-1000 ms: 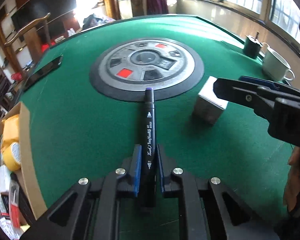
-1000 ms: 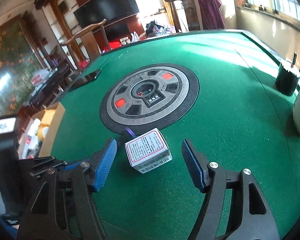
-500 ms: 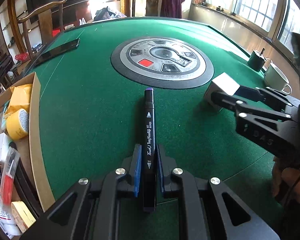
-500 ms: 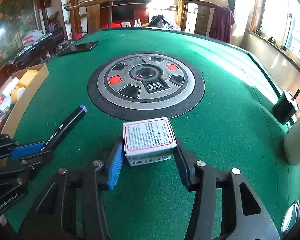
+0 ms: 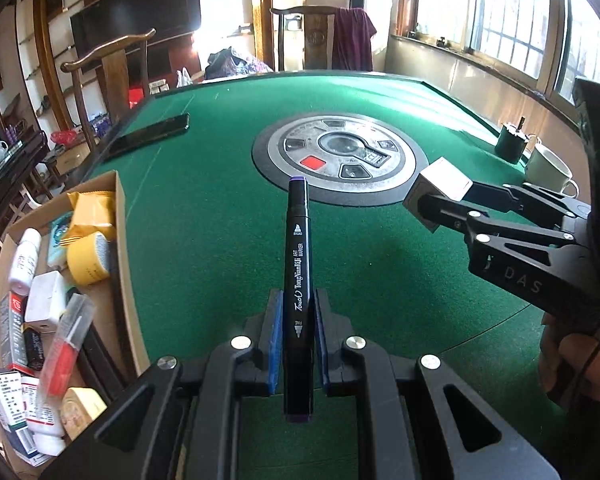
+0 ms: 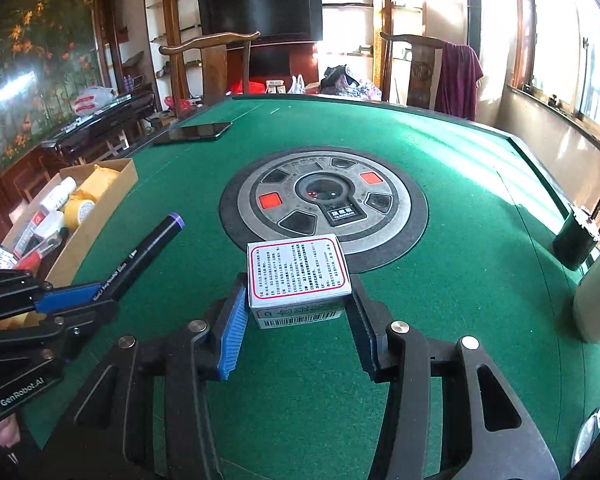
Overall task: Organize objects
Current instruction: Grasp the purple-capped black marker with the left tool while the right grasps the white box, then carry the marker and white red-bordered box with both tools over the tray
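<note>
My left gripper (image 5: 296,312) is shut on a black art marker (image 5: 298,264) with a purple cap, which points forward above the green felt. To its right, my right gripper (image 5: 440,204) is shut on a small white box (image 5: 440,184) and holds it off the felt. In the right wrist view the red-bordered white box (image 6: 298,270) sits between the blue pads (image 6: 236,320), with the right gripper (image 6: 298,296) clamped on its sides. The left gripper (image 6: 80,300) and the marker (image 6: 148,248) show at the lower left.
An open cardboard box (image 5: 116,216) full of small packages and tape stands at the table's left edge. A black phone (image 5: 148,136) lies at the far left. A round grey disc (image 5: 340,156) is set in the centre. A white mug (image 5: 548,168) and a dark cup (image 5: 510,146) stand at the right.
My right jaws closed on the white box and lifted it off the felt. My left gripper rose with the marker and swung so the cardboard box came into view.
</note>
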A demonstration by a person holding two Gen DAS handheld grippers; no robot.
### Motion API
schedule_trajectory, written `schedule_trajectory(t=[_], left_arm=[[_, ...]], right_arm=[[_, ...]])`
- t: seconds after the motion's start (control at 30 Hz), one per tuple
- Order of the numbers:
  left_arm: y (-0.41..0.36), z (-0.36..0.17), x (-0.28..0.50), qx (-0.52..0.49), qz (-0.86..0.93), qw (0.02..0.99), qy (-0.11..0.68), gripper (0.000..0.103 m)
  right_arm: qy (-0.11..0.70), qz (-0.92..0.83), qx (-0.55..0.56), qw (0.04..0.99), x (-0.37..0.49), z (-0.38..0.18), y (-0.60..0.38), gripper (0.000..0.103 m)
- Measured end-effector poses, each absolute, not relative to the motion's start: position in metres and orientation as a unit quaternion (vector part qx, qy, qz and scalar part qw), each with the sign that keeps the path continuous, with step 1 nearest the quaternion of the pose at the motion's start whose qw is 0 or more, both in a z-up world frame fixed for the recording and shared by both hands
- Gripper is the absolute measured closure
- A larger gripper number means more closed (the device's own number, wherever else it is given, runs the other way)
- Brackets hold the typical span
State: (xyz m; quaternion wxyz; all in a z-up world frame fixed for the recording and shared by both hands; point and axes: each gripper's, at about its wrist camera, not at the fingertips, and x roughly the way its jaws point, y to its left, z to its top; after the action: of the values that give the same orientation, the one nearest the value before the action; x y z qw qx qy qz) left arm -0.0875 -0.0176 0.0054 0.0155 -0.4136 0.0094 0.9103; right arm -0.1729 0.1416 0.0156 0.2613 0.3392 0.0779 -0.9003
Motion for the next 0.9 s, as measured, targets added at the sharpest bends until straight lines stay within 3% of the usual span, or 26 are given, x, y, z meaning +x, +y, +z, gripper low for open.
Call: schedule_trajectory(t=[0.9], left_arm=[[-0.091, 0.044, -0.032, -0.344, 0.939, -0.019, -0.022, 0.090]], right_arm=[[0.066, -0.877, 0.343, 0.331, -0.123, 0.034, 0.067, 0.056]])
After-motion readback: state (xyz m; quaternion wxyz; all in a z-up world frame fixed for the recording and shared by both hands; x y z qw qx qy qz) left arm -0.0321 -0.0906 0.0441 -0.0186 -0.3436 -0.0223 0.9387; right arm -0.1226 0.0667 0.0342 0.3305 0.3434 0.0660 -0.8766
